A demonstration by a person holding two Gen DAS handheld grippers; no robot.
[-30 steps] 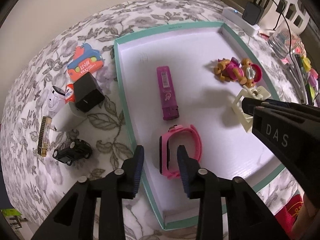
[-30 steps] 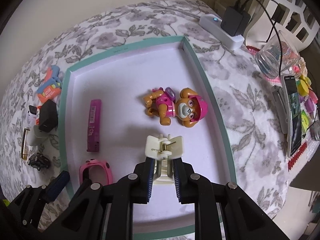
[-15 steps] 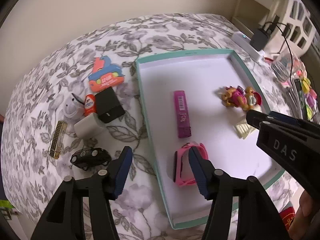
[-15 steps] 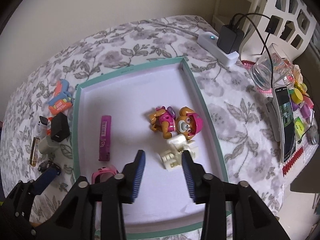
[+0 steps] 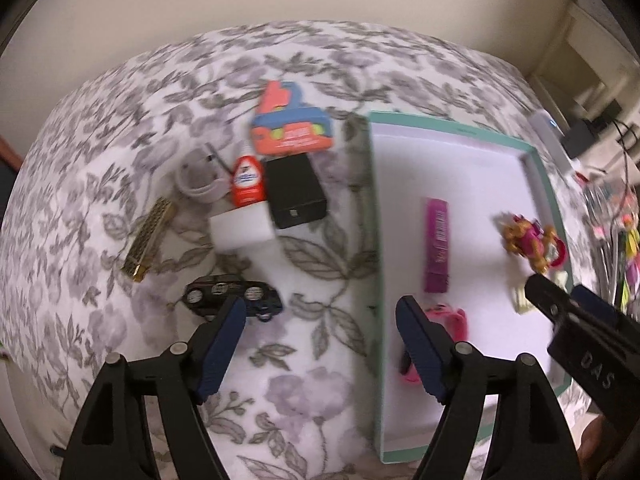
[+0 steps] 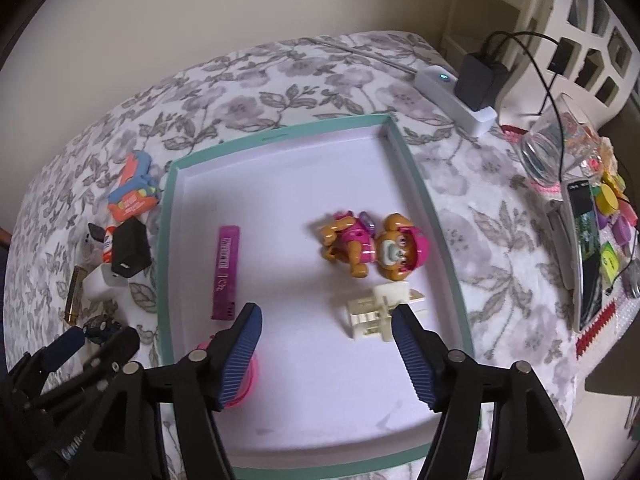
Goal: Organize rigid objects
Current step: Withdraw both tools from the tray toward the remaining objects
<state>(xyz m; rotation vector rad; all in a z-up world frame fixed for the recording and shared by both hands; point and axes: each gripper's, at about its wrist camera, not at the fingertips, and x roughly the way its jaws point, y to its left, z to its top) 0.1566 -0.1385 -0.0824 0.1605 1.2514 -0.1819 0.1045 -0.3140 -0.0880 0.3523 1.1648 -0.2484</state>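
The teal-rimmed tray lies on the flowered bed and holds a purple bar, a pink watch, a toy dog and a cream clip. Left of the tray lie a toy car, a black box and a white block. The left claw is spread wide above the bedspread near the car, gripping nothing. The right claw is spread above the tray, also gripping nothing.
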